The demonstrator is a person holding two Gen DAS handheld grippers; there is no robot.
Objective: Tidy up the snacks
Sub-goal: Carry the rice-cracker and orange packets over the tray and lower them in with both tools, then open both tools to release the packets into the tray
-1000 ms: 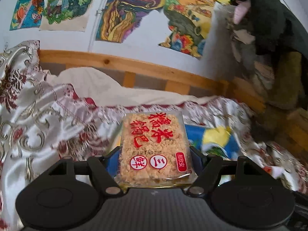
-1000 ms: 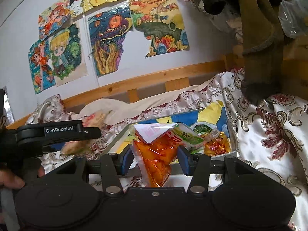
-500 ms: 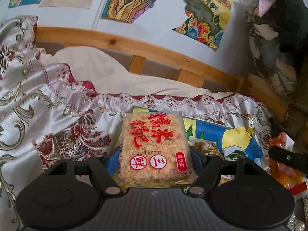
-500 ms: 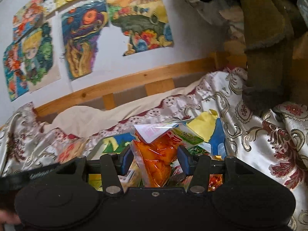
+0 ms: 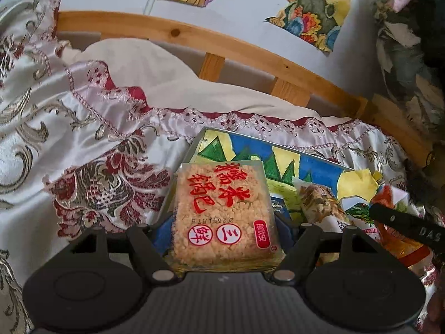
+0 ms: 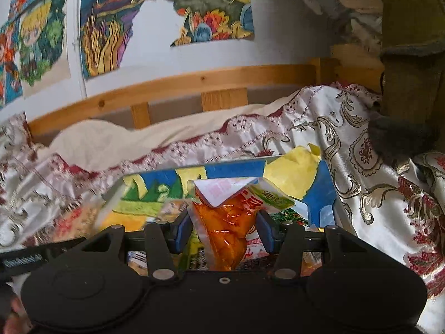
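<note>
Left tool (image 5: 224, 222) clamps a rice cracker pack (image 5: 222, 214); right tool (image 6: 224, 228) an orange pouch (image 6: 225, 231).

Tray (image 5: 319, 161) lay on the bedspread (image 5: 69, 139), bed rail (image 5: 250, 53) behind it, wall pictures (image 6: 111, 22) above the rail. Rice-cake packet (image 5: 222, 214) sat over the tray's left end; pouch (image 6: 225, 228) over its right, loose packets (image 5: 319, 203) in the tray between.

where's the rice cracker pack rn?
Left wrist view, centre: rice cracker pack clamped in the left gripper, over the near-left corner of the painted tray.
</note>
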